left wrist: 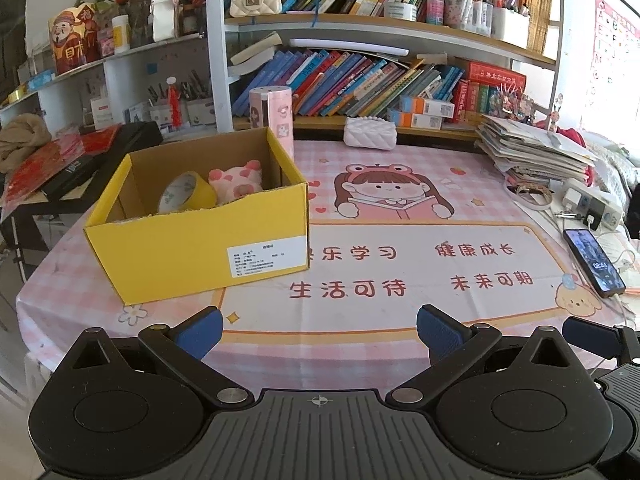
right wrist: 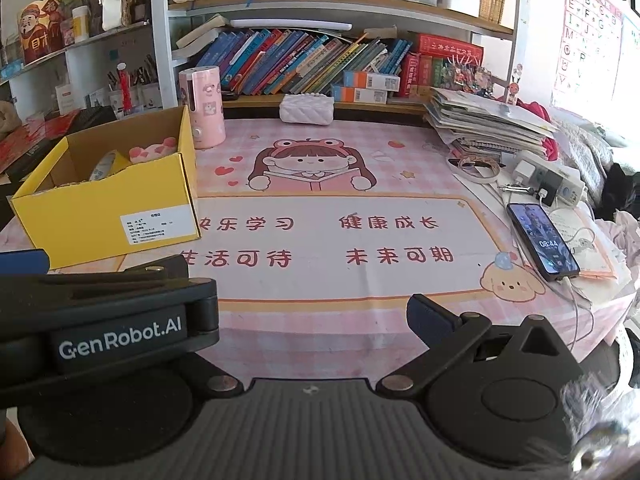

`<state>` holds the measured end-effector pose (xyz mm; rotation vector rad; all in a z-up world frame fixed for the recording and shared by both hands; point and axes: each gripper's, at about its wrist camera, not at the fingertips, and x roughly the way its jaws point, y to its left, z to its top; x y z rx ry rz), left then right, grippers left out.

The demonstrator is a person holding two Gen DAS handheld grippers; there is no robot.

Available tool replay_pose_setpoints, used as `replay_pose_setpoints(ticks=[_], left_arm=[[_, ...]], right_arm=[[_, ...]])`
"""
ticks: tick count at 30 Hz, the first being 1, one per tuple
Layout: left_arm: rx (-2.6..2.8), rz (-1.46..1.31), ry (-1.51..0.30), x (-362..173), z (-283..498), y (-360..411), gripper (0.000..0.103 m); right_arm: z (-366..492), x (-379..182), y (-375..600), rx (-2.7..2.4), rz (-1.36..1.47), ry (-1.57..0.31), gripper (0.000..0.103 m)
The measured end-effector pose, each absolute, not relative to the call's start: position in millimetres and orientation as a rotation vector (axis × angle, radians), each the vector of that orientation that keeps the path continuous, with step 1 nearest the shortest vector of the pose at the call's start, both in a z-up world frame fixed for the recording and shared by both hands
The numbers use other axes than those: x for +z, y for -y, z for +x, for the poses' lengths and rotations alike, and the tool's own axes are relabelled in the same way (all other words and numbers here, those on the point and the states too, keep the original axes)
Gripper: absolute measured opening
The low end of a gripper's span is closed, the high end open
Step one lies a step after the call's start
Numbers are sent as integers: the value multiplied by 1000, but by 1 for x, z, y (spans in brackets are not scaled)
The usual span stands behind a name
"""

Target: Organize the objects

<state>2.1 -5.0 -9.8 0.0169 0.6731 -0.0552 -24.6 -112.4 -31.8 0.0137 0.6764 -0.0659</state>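
Observation:
A yellow cardboard box (left wrist: 192, 248) stands on the left of the pink table mat, also in the right wrist view (right wrist: 104, 216). Inside it lie a roll of yellow tape (left wrist: 186, 194) and a pink plush pig (left wrist: 236, 184); both show partly in the right wrist view, the tape (right wrist: 102, 168) and the pig (right wrist: 154, 150). My left gripper (left wrist: 320, 334) is open and empty near the table's front edge, right of the box. My right gripper (right wrist: 316, 316) is open and empty; its left finger is hidden behind the left gripper's body (right wrist: 112, 320).
A pink cylinder holder (left wrist: 276, 120) stands behind the box. A white quilted pouch (left wrist: 370, 133) lies at the back. A stack of papers (left wrist: 532, 152), a power strip (left wrist: 592, 204) and a phone (left wrist: 594, 262) with cables lie on the right. Bookshelves stand behind.

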Motion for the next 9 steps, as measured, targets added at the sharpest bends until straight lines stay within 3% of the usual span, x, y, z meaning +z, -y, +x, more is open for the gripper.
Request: replay_pose_setpoints(ticks=[9], left_arm=[[-48,21,-673,-10,3,4,103]], right_arm=[[-25,-32,112,-72,10,-680,103]])
